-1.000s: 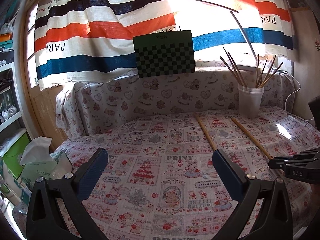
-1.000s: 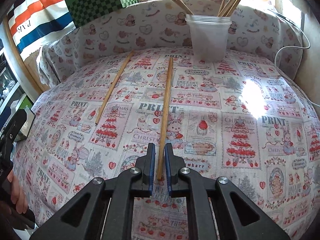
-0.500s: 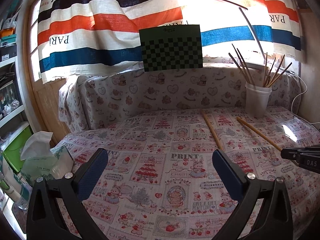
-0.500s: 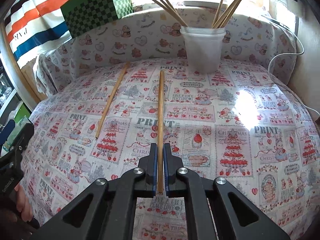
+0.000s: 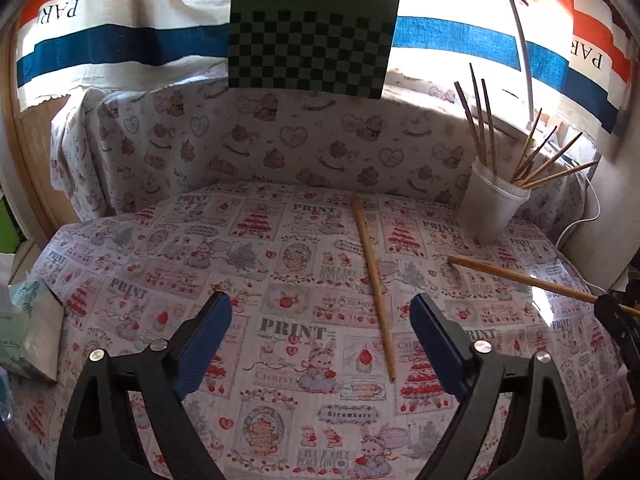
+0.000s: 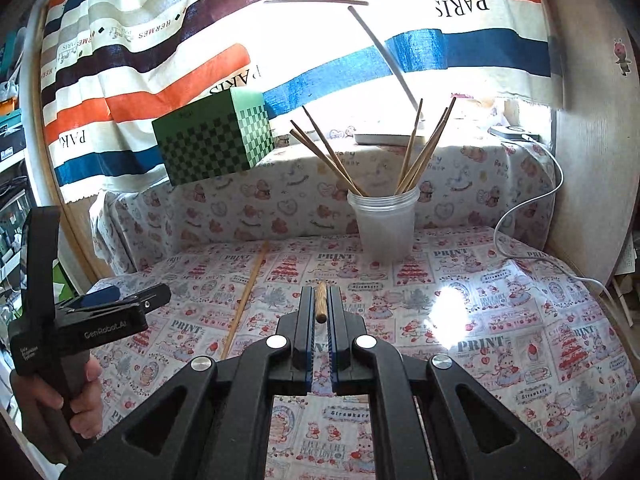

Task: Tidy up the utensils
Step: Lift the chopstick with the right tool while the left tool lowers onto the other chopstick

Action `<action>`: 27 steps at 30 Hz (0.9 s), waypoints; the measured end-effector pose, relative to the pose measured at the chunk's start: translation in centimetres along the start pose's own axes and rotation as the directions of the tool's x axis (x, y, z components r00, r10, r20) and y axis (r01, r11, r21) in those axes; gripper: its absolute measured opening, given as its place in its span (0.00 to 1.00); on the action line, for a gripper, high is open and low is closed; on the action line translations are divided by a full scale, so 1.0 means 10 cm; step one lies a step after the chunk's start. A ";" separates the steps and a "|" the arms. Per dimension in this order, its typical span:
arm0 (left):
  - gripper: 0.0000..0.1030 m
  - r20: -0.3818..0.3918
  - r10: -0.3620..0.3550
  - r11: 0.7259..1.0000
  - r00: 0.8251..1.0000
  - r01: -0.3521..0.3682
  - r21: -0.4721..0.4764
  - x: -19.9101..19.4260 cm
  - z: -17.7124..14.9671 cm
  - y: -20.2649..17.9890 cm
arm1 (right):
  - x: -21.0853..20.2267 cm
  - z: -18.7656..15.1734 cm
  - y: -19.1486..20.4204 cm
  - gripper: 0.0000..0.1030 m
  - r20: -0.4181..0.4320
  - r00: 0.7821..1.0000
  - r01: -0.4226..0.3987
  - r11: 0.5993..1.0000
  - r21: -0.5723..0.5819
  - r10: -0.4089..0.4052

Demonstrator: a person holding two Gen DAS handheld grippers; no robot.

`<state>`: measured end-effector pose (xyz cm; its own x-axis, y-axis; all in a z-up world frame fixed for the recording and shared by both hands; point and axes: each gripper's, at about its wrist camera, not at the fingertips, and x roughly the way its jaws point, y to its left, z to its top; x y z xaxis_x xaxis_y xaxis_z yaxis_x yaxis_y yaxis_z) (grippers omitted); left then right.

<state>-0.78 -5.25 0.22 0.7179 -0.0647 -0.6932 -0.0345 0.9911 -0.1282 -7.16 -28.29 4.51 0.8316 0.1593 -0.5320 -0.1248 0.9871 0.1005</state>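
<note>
A wooden chopstick [image 5: 372, 280] lies on the printed tablecloth [image 5: 280, 264]. Its near end sits between my left gripper's [image 5: 320, 332] blue pads, closer to the right one. The left jaws are closing and do not touch it. My right gripper [image 6: 320, 294] is shut on a second chopstick [image 6: 321, 308], held clear of the cloth and pointing toward the white cup [image 6: 386, 224]. The cup holds several chopsticks. In the left wrist view the held chopstick [image 5: 520, 278] hangs at the right, below the cup [image 5: 494, 208]. The lying chopstick [image 6: 244, 300] also shows in the right wrist view.
A green checkered box [image 6: 212, 140] stands on the cloth-covered ledge behind the table. A tissue pack [image 5: 28, 332] sits at the left edge. A white cable [image 6: 520, 216] runs down the right side. A hand [image 6: 80, 392] holds the left gripper's handle.
The right gripper rose and lifted its chopstick off the cloth, aiming it at the cup. The left gripper moved in over the lying chopstick, tilted down, and its jaws narrowed.
</note>
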 end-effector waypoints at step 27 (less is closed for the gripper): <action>0.03 0.000 -0.092 0.991 0.996 0.092 0.102 -0.15 -0.01 -0.37 | 0.09 -0.11 -0.15 0.06 -0.021 0.999 -0.027 0.999 0.019 0.027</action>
<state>-1.80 -8.81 1.71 0.7182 -0.1557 -0.6782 0.1022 0.9877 -0.1185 -6.83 -29.65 2.99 0.8162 0.1861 -0.5470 -0.1368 0.9820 0.1301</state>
